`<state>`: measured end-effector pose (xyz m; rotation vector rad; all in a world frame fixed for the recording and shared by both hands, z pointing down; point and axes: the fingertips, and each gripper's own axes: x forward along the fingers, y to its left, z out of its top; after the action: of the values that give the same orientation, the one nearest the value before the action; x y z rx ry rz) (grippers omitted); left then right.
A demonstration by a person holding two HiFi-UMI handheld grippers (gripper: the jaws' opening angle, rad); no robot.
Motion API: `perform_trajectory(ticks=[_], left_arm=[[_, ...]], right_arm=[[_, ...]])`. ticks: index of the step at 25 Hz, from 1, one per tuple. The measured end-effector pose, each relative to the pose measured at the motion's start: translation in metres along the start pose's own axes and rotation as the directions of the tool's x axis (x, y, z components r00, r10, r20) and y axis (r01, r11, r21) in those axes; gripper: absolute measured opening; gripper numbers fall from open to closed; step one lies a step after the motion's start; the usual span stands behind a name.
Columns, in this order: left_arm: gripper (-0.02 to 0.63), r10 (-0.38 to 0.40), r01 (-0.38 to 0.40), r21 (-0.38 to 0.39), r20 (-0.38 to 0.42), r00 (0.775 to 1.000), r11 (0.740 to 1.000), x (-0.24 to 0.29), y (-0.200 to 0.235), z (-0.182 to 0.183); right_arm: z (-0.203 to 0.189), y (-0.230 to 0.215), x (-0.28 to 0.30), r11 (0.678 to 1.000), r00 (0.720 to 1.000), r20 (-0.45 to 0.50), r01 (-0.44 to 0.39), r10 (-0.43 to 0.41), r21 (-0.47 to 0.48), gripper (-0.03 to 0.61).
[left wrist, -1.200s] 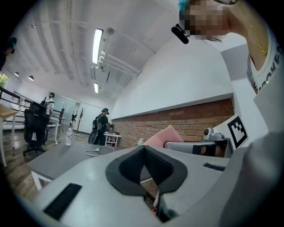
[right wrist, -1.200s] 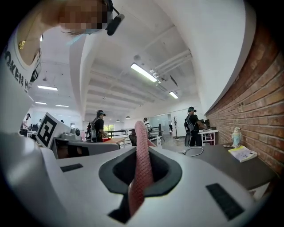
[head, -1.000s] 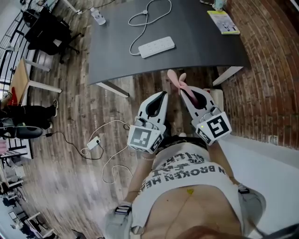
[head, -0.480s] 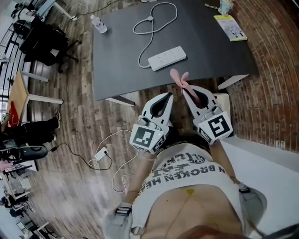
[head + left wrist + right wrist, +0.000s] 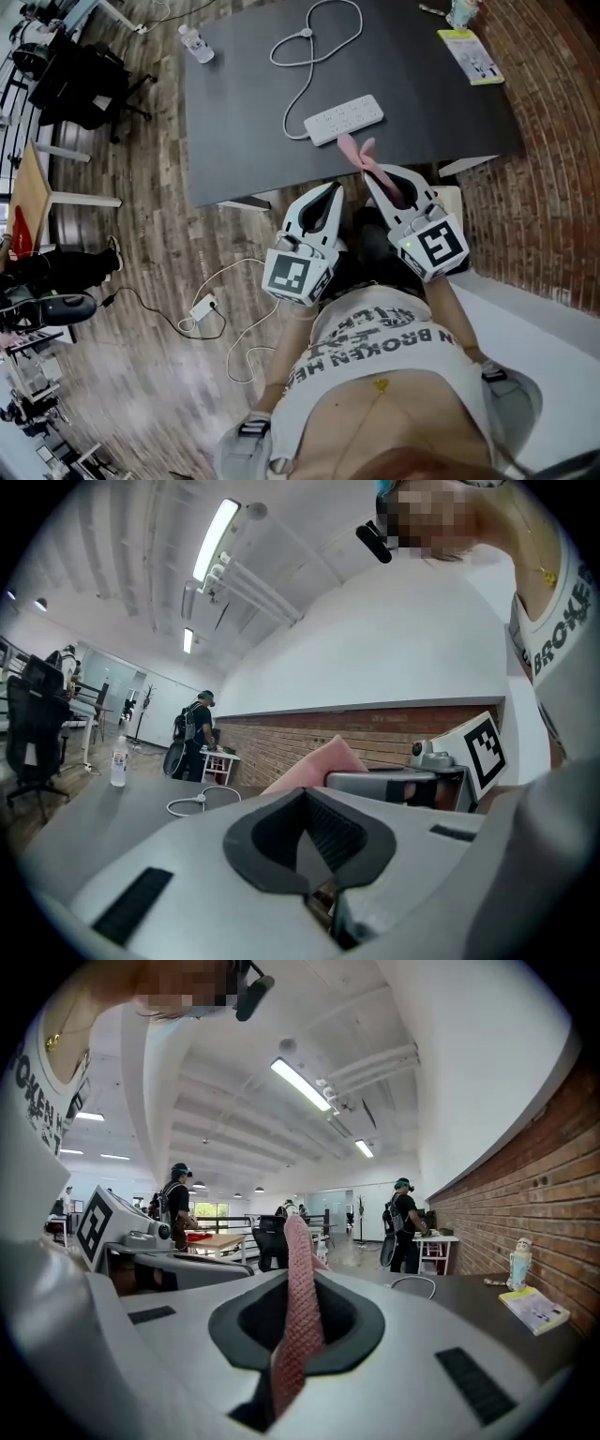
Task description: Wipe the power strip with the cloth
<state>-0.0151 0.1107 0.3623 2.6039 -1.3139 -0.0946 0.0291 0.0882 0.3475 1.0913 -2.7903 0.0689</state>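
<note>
Lower centre of the frame, the left gripper (image 5: 307, 799) had its jaws pressed together with nothing between them. Just behind, at centre, a pink cloth (image 5: 323, 759) poked up from the tip of the right gripper (image 5: 339, 780), whose marker cube sat at mid right. At left lay a dark table (image 5: 84, 808) carrying a white cable (image 5: 201, 802) and a bottle (image 5: 117, 766).

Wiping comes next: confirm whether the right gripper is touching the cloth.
Touching. The right gripper view shows the right gripper pinching the cloth between its jaws.
</note>
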Motion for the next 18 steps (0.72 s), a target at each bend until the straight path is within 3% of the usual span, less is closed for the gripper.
perform_trajectory(ticks=[18], left_arm=[[0.005,0.12,-0.12,-0.044,0.0,0.993,0.992,0.155,0.09,0.02]], right_arm=[[0.023,-0.125,0.114,0.976,0.976,0.044,-0.216,0.215,0.017,0.017]])
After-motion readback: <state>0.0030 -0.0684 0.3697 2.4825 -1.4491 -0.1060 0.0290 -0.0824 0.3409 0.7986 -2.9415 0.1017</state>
